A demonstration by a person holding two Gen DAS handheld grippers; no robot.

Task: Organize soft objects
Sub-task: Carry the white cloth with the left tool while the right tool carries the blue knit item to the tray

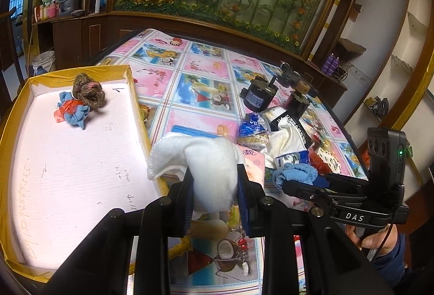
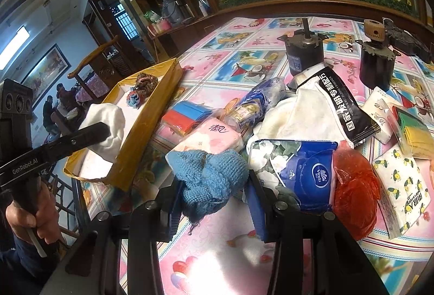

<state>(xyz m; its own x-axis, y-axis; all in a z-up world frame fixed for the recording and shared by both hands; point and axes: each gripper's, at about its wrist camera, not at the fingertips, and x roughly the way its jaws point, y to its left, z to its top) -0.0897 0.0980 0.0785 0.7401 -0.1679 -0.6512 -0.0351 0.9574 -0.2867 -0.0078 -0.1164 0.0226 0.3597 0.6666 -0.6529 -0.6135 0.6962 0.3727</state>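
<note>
The left gripper has its jaws clamped on a white cloth, which bulges up and forward out of the jaws and droops over to their left side. Just left of these jaws, and stretching ahead of them, lies a shallow tray with a yellow taped rim and a pale foam floor. At the tray's far end, well ahead and left of the jaws, a brown knitted bundle touches a blue and red rag.

The right gripper has its jaws closed on a blue knitted cloth, which fills the gap and hangs down between them. Directly ahead of these jaws sits a pink tissue pack. Just to their right are a blue Vinda tissue pack and a red plastic bag, touching each other. Beyond them lies a cream cloth under a black printed packet. Farther ahead stand two dark motors, upright on the patterned tablecloth.

In the right wrist view, the white cloth hangs at the tray's near corner, well to the left of the right jaws.
</note>
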